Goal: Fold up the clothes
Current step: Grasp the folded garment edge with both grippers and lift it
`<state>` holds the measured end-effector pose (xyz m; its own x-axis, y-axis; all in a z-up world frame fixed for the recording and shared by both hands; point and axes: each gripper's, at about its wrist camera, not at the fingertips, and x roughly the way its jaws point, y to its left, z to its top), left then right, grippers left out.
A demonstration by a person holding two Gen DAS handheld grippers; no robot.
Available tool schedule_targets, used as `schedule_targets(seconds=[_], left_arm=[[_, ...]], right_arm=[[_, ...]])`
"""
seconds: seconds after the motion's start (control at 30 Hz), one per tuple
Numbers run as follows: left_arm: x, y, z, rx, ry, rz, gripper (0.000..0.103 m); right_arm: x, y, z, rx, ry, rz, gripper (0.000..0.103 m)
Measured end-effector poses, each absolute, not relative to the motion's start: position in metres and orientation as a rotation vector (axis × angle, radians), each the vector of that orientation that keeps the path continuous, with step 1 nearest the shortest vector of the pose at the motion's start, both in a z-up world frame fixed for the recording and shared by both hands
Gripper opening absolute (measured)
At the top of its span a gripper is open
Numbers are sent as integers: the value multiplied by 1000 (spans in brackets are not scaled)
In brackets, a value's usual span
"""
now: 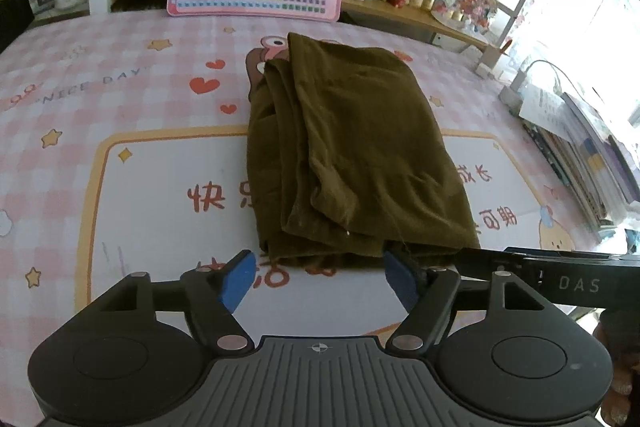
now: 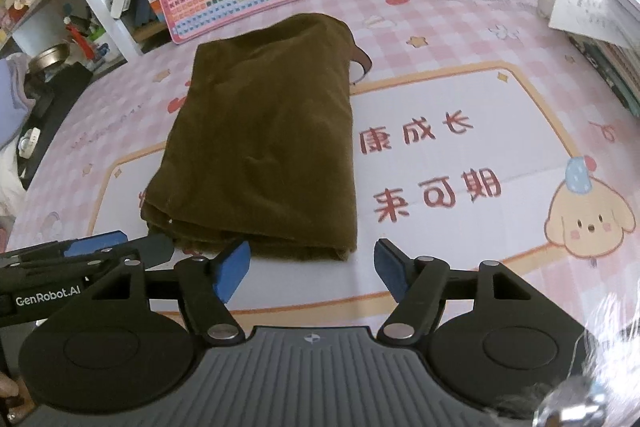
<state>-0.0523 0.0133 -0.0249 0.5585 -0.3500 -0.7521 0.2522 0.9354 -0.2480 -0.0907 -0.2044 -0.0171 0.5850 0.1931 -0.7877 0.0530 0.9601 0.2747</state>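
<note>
Now your left tongs (image 1: 316, 275) and right tongs (image 2: 310, 271) both sit spread, pinching nothing, at the near edge of the brown garment (image 2: 260, 147), folded lengthwise mid-table (image 2: 460, 99). Next likely: pinch the near corners, fold away from you.

Black linkages, blue fingers (image 1: 238, 281), silver rivets.
</note>
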Motion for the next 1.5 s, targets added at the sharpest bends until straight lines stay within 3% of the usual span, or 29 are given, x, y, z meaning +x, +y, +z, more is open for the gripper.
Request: schedule_targets(seconds=[0.33,0.73,0.77,0.8,0.83,1.0,1.1,1.2,1.3,1.37,1.5], left_arm=[[-4,44,-15,-298,882,-340,87],[50,40,-49,-422,1006,-367,84],[51,38,-51,-430,1011,-371,82],[50,37,-52,-431,1002,-377,72],[51,35,-52,-432,1006,-381,72],[49,29,-44,-400,986,-362,37],[31,12,-25,-254,909,-374,34],[24,9,-29,-211,911,-389,35],[31,25,-41,-335,965,-384,43],[35,32,-43,-384,982,-391,51],[38,36,-52,-430,1005,-378,66]], right_arm=[[-62,-235,-20,504,905,79,73],[5,-239,-44,680,977,109,68],[7,-237,-45,668,985,107,66],[8,-236,-46,663,987,108,61],[9,-236,-47,661,988,110,57],[8,-227,-38,571,950,141,32],[-3,-206,-15,368,863,184,28],[-18,-194,-6,258,805,215,28],[-15,-206,-21,332,884,190,29],[-14,-214,-25,385,902,173,36],[-9,-225,-31,419,934,150,63]])
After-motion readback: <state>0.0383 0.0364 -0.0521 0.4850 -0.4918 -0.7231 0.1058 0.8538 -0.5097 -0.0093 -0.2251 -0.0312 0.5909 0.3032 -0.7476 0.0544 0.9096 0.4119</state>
